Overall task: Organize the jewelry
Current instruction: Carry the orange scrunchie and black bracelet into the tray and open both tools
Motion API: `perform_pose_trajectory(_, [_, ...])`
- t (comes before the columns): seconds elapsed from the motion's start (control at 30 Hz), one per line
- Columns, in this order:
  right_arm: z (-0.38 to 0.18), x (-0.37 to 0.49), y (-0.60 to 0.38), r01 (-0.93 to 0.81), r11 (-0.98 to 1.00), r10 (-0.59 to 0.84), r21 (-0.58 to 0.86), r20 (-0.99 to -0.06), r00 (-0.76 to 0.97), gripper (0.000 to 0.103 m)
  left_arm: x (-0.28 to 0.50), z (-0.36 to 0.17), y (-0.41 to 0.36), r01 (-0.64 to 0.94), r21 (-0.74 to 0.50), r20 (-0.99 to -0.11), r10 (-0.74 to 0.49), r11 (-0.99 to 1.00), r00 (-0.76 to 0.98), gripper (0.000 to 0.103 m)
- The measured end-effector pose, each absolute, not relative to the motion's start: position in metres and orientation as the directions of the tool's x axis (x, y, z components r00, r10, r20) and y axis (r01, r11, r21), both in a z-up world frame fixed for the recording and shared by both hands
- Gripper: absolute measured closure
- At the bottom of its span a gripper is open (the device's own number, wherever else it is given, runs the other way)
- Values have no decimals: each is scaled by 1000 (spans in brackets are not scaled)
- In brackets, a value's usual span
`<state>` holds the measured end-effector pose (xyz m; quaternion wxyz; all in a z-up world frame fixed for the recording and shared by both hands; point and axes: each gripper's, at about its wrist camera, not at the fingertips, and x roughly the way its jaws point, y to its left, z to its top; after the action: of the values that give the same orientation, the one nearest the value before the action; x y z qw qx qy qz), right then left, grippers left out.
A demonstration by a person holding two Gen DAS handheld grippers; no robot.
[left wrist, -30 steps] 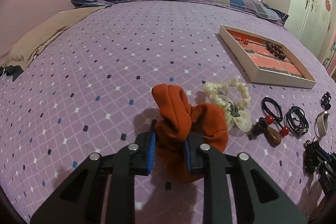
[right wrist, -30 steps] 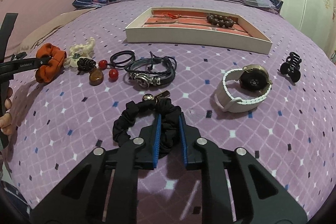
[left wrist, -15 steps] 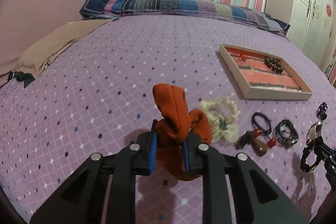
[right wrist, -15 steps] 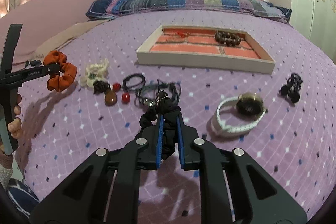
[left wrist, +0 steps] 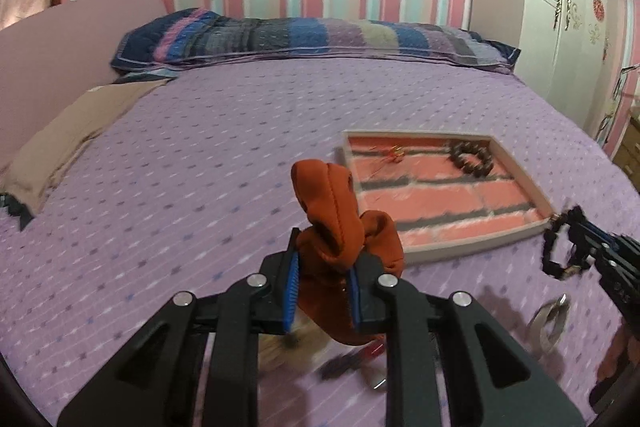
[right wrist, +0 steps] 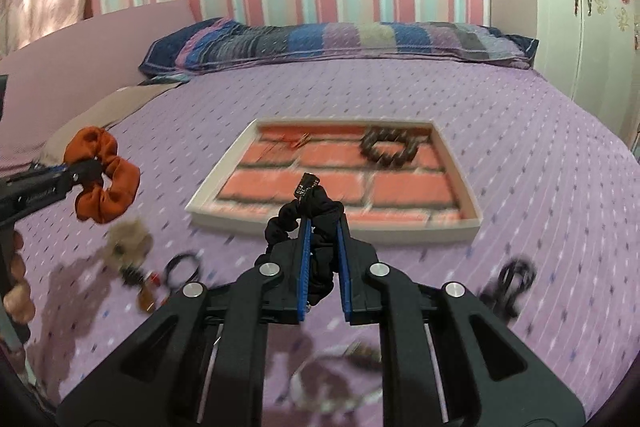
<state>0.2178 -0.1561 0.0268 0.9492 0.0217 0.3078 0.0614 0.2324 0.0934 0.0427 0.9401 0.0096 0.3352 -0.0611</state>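
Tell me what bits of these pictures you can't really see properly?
- Right wrist view: the small pieces on the bedspread left of the right gripper are smeared by motion; their details are lost.
- Right wrist view: the white band is mostly hidden behind the gripper's frame.
- Left wrist view: the left gripper and orange scrunchie cover the items below.
- Both views: the red trinket in the tray is too blurred to identify.

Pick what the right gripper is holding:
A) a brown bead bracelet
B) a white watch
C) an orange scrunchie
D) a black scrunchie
D: the right gripper is shut on the black scrunchie, while the orange scrunchie sits in the left gripper and the bead bracelet lies in the tray.
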Motion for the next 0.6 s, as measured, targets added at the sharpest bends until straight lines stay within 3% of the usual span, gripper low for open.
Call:
perform_pose_trajectory(0.23, [24, 294, -190, -90, 994, 113, 69, -614, 781, 90, 307, 40, 34, 169, -116, -671, -202, 979, 714, 82])
perform_pose_trajectory(0.6, [-3, 392, -222, -40, 995, 92, 92, -677, 730, 90, 409, -2, -30, 220, -96, -756, -215, 971, 619, 82])
